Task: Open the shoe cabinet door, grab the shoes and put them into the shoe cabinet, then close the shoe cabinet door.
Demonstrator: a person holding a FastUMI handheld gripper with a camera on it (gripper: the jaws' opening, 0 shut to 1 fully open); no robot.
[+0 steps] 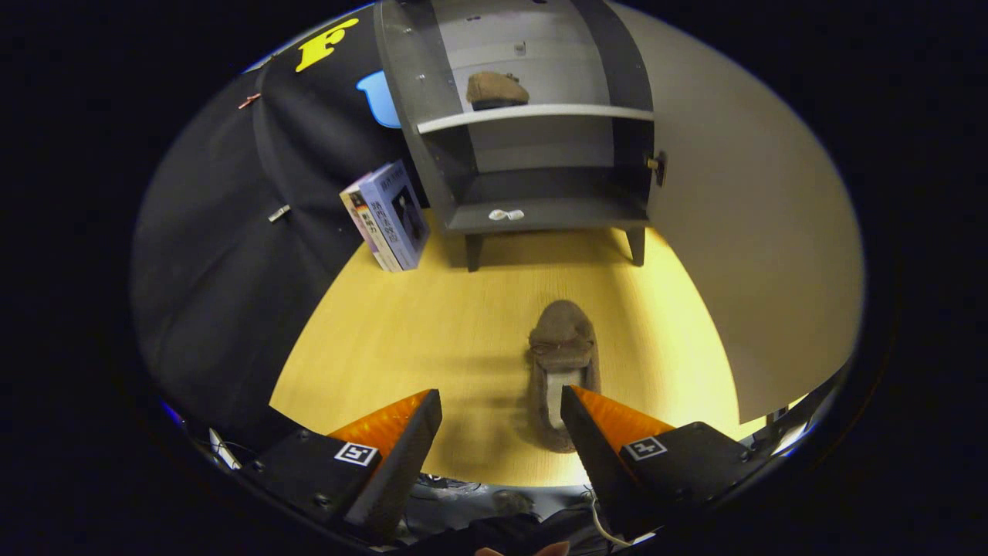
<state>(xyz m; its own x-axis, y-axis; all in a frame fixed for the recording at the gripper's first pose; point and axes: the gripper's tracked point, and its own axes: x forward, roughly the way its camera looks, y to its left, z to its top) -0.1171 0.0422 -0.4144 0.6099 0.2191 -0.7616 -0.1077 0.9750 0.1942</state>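
The wooden surface (432, 332) carries a grey shoe cabinet (532, 123) at its far edge, with the door (741, 232) swung wide open to the right. One brown shoe (496, 89) lies on the upper shelf (540, 113) inside. Some books (390, 216) lean just left of the cabinet, near the far left corner. A second brown shoe (562, 363) lies on the surface, just ahead of the right finger. The fingers (417, 432) are spread apart and hold nothing.

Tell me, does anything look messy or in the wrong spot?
Yes: one brown shoe lies on the wooden floor by the open gripper, while its partner already sits on the shoe cabinet shelf. The cabinet door hangs wide open.
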